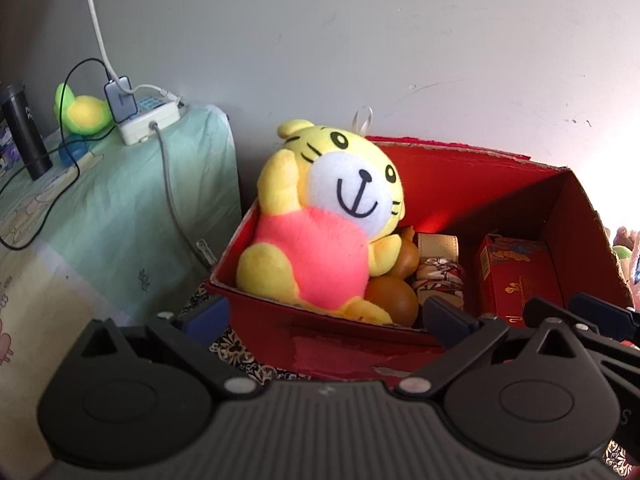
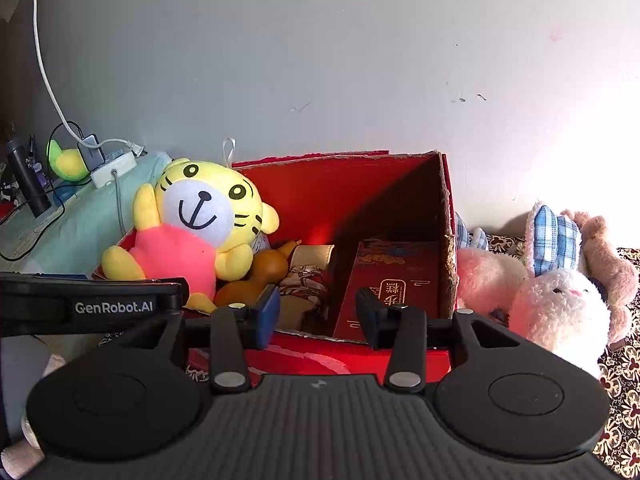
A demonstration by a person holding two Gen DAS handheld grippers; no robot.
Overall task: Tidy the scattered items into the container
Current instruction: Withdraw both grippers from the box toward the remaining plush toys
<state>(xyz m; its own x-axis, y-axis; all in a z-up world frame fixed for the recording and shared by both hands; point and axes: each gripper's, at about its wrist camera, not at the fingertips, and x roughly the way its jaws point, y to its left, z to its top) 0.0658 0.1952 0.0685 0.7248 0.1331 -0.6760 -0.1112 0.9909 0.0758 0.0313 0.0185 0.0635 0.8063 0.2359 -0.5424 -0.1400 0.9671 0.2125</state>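
**Soft toys left beside the box**

I see the red cardboard box (image 2: 344, 196) against the wall, already holding the yellow tiger plush in a pink shirt (image 2: 192, 236) propped over its left rim, two brown gourds (image 2: 256, 280), a floral fabric roll (image 2: 304, 284) and a red printed carton (image 2: 394, 280). Still outside, just beside the right wall, lie a white fluffy rabbit plush with blue checked ears (image 2: 556, 300) and a tan plush (image 2: 604, 256) behind it. I judge the rabbit light, squashy and non-slip; I would pinch its body. The tall box wall stands between. My right gripper (image 2: 316, 316) and left gripper (image 1: 320, 312) are both spread, holding nothing.
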